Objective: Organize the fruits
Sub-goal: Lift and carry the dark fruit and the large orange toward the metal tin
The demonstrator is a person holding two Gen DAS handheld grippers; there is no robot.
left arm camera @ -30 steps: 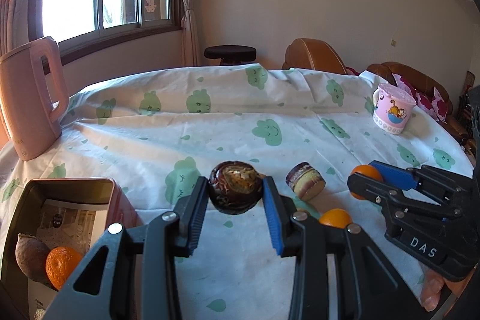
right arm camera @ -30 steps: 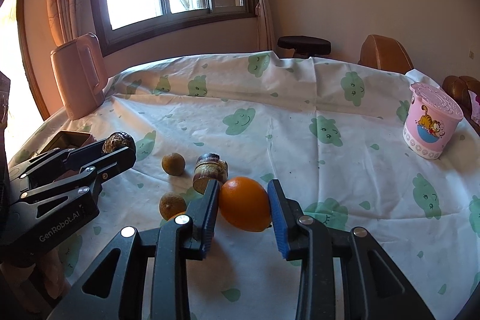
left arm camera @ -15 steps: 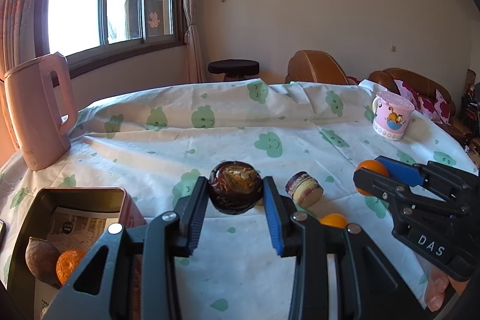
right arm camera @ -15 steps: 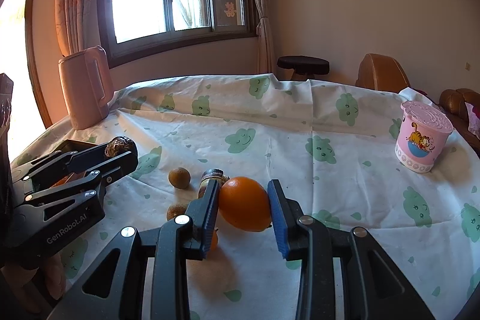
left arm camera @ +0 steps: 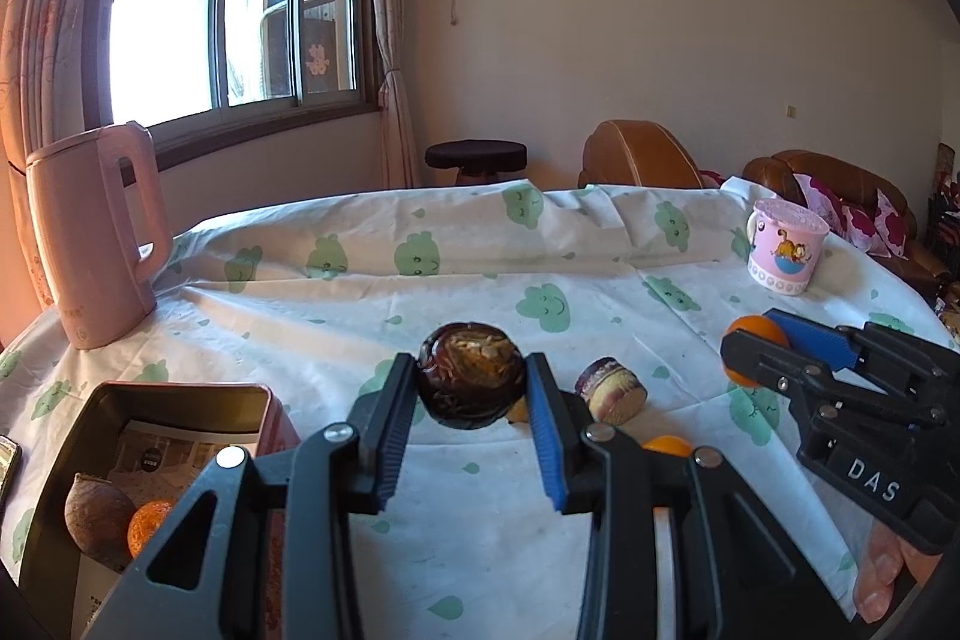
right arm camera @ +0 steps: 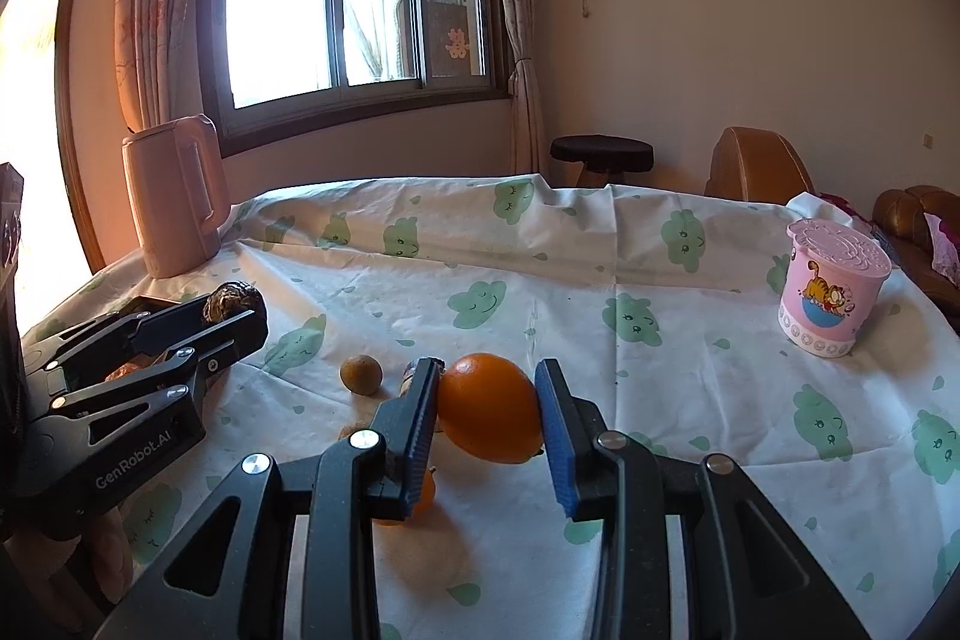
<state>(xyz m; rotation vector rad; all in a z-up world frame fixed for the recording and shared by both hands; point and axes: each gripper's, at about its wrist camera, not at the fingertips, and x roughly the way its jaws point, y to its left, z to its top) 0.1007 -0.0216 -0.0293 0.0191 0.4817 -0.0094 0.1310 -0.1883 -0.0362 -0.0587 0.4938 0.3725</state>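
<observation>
My left gripper point(left arm camera: 472, 385) is shut on a dark brown round fruit point(left arm camera: 471, 373), held above the tablecloth. Down at its left stands a red tin box point(left arm camera: 180, 394) with a brown fruit point(left arm camera: 99, 520) and a small orange point(left arm camera: 150, 523) inside. My right gripper point(right arm camera: 487, 409) is shut on a large orange point(right arm camera: 489, 406), lifted off the cloth. It shows at the right of the left wrist view as the right gripper point(left arm camera: 762, 349). The left gripper point(right arm camera: 240, 310) appears at the left of the right wrist view. A small brown fruit point(right arm camera: 360, 374) and a small orange point(left arm camera: 666, 445) lie on the cloth.
A small brown-and-cream cake-like item point(left arm camera: 611, 391) lies on the cloth near the middle. A pink kettle point(left arm camera: 90, 232) stands far left, a pink cartoon cup point(left arm camera: 783, 244) far right. The cloud-print tablecloth point(right arm camera: 600, 292) covers the table; a stool and brown sofa stand beyond.
Both grippers have tilted upward a little, so the table sits lower in both views and more wall and window show. Each still holds its fruit.
</observation>
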